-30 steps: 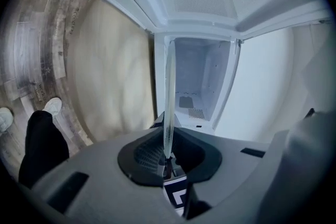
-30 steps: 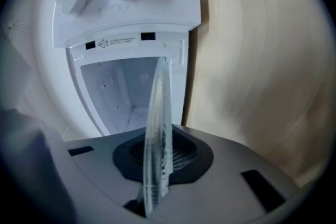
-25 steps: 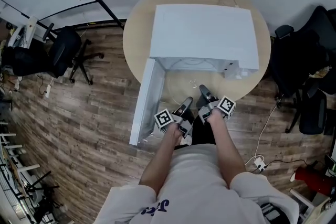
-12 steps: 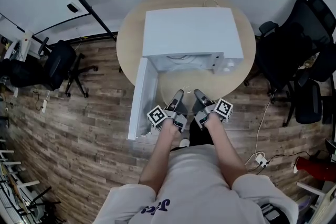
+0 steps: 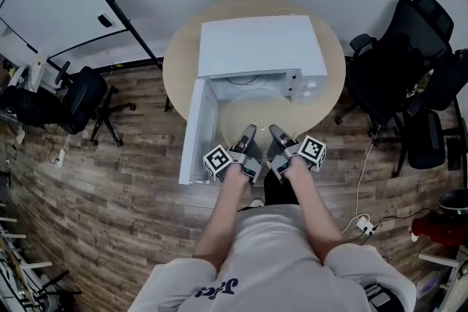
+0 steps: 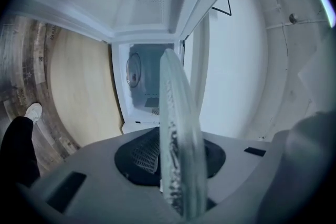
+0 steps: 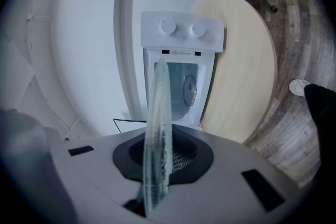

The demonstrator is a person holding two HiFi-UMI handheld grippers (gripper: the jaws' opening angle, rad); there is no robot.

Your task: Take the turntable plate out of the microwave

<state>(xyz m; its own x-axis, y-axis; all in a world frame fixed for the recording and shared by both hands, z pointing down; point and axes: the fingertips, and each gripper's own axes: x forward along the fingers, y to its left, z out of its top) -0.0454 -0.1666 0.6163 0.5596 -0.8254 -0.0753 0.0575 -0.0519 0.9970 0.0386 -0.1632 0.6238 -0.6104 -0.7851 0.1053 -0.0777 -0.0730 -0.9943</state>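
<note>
Looking down from the head view, the white microwave (image 5: 256,44) sits on the round wooden table (image 5: 179,58) with its door (image 5: 196,131) swung open to the left. The glass turntable plate (image 5: 256,113) hangs level just in front of the open mouth, seemingly clear of the cavity. Its near rim is taken by the left gripper (image 5: 247,134) and the right gripper (image 5: 275,132), side by side. Against the frames from a second ago, both hands have carried the plate a little up and out from the opening, so the disc now shows whole over the bare tabletop. In the left gripper view the plate (image 6: 178,139) runs edge-on straight out from between the jaws toward the lit cavity (image 6: 147,92). These jaws have just been closing, and they now pinch the glass rim. That reads as a fresh bite taken to steady the load. In the right gripper view the plate (image 7: 157,139) again stands edge-on in the jaws, which are clenched tight on its rim. Beyond it are the two knobs (image 7: 182,28) and the open cavity below them. With both grips firm and the plate outside the mouth, the removal looks nearly done. What remains, I judge, is to draw it further away and set it down without letting the glass tip.
</note>
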